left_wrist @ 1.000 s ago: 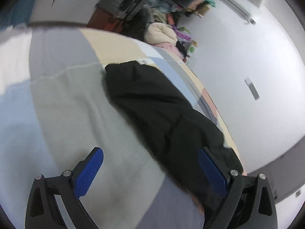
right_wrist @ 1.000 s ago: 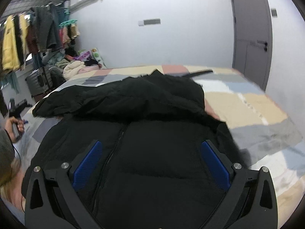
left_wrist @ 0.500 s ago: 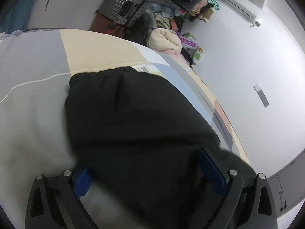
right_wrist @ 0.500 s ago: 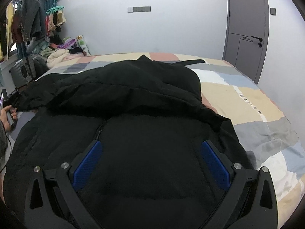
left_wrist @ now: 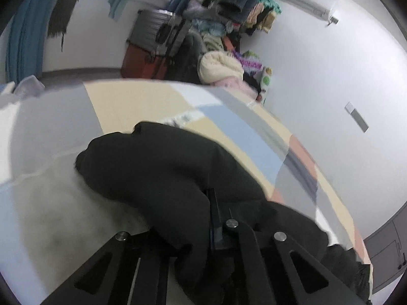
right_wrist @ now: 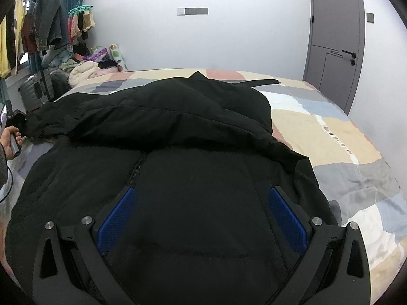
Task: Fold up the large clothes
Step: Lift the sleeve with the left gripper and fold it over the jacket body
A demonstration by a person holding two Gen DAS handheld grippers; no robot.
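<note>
a black padded jacket [right_wrist: 193, 137] is spread across a patchwork bed [right_wrist: 330, 139], zipper up, with one sleeve [left_wrist: 162, 167] stretched out to the side. the left gripper [left_wrist: 212, 218] is held low over the bed, pointed along that sleeve, its jaws pinched together on the sleeve fabric. the right gripper [right_wrist: 201, 213] is poised level above the jacket's body, aimed toward the collar end; its jaws are spread wide and nothing is held between the blue pads [right_wrist: 115, 219]. the left hand [right_wrist: 11, 137] is seen at the bed's edge.
</note>
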